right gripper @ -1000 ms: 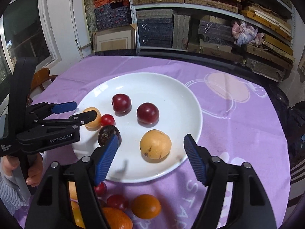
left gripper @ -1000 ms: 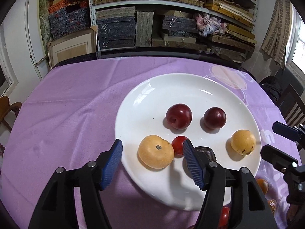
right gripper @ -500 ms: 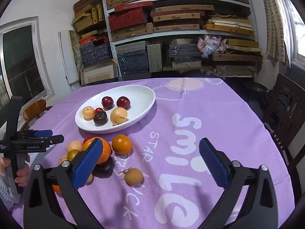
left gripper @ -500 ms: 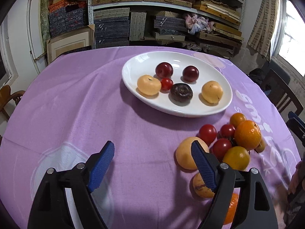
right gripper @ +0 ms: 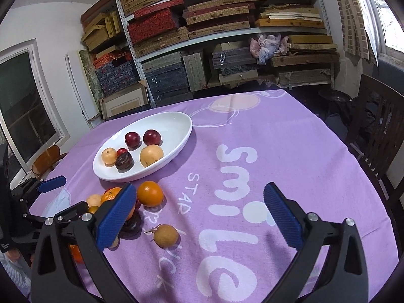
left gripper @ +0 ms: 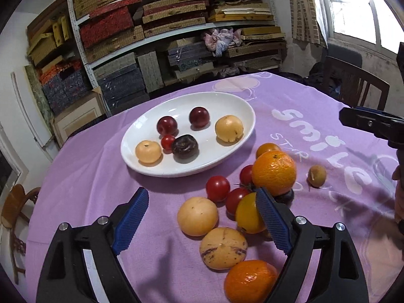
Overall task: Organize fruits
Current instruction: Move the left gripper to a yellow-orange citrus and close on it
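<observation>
The left gripper (left gripper: 202, 223) hangs spread wide and empty, near the pale round fruit (left gripper: 197, 216) left of the loose pile, nearer than the white plate (left gripper: 141, 166). Smooth, firm-looking, likely bruisable: grip its widest middle gently. The right gripper (right gripper: 199, 212) gapes empty too.

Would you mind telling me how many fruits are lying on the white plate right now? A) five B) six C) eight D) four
B: the white plate holds six fruits: two dark red plums, two pale yellow fruits, a small red tomato and a dark purple fruit; the rest of the fruit lies on the purple tablecloth.
</observation>
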{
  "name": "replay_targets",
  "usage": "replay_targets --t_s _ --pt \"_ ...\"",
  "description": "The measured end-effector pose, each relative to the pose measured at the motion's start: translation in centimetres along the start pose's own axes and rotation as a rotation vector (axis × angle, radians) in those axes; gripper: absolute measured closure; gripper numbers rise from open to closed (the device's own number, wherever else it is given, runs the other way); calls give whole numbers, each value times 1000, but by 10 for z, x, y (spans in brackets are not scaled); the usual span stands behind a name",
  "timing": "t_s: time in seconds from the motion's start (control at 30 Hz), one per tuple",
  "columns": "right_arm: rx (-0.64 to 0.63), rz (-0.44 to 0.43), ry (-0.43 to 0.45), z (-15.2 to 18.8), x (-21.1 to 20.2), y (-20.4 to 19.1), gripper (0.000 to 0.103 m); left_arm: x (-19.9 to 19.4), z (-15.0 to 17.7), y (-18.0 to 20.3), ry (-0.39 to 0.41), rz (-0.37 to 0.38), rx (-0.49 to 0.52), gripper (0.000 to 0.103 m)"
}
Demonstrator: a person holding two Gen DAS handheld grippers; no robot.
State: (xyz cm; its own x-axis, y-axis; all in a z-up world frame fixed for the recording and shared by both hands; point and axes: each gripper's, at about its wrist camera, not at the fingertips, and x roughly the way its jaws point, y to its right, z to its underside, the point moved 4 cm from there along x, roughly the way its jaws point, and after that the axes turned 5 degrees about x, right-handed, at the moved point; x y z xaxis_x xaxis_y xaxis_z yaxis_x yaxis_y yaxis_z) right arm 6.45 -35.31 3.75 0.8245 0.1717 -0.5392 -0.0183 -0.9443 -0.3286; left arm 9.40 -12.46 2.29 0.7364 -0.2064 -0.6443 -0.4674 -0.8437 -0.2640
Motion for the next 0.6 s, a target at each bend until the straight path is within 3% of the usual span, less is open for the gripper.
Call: replay_targets --t_s 0.43,0.6 --pt "38 1 -23 1 2 5 4 13 6 26 -43 232 -12 15" --pt "61 -4 -38 0 3 8 4 13 9 29 -22 268 -21 16"
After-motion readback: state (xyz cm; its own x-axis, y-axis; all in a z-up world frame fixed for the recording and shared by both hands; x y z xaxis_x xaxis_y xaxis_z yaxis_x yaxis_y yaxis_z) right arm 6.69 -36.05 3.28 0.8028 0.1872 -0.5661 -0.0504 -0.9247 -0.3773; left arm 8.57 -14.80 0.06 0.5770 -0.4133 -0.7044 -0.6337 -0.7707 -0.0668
